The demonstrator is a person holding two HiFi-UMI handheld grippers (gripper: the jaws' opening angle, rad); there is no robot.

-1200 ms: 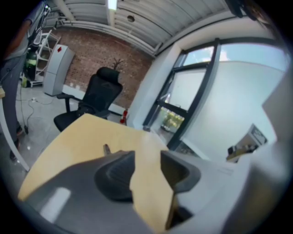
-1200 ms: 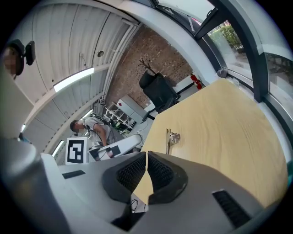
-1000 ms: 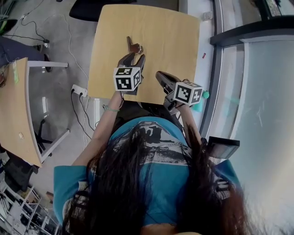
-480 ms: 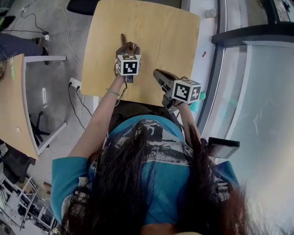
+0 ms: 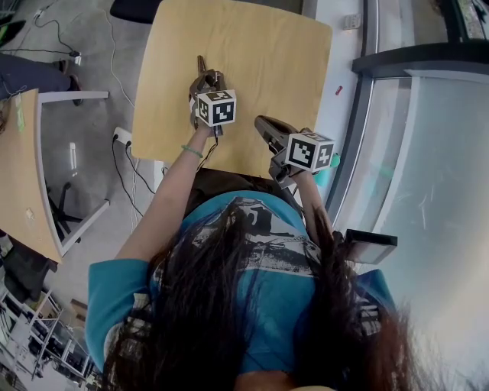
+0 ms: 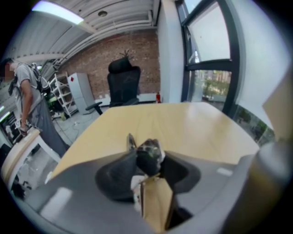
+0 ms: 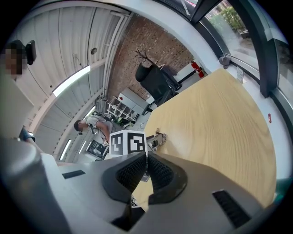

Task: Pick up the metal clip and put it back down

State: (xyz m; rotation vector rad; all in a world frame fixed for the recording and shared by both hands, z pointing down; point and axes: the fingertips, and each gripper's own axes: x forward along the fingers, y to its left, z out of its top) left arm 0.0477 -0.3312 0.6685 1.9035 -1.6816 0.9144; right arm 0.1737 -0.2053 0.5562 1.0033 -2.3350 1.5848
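On the wooden table (image 5: pixel 267 61) sits the metal clip (image 5: pixel 202 66), black-bodied with a silver handle that pokes out beyond my left gripper (image 5: pixel 205 79). In the left gripper view the clip (image 6: pixel 149 154) fills the gap of the left gripper (image 6: pixel 149 161). Its jaws are closing and both touch the clip's sides. Whether the clip is off the table I cannot tell. My right gripper (image 5: pixel 261 122) hovers over the table's near right edge, apart from the clip. In its own view the right gripper (image 7: pixel 146 171) is shut and holds nothing, and the clip (image 7: pixel 158 138) shows beyond it.
A black office chair (image 5: pixel 137 8) stands behind the table's far edge. A second wooden desk (image 5: pixel 23 191) lies to the left, with a power strip (image 5: pixel 122 139) and cables on the floor between. A window frame (image 5: pixel 367 92) runs along the right. A person (image 6: pixel 27 98) stands in the background.
My left gripper has moved forward and left over the table. The clip, which lay ahead of its jaws, now sits between them. The right gripper has stayed put.
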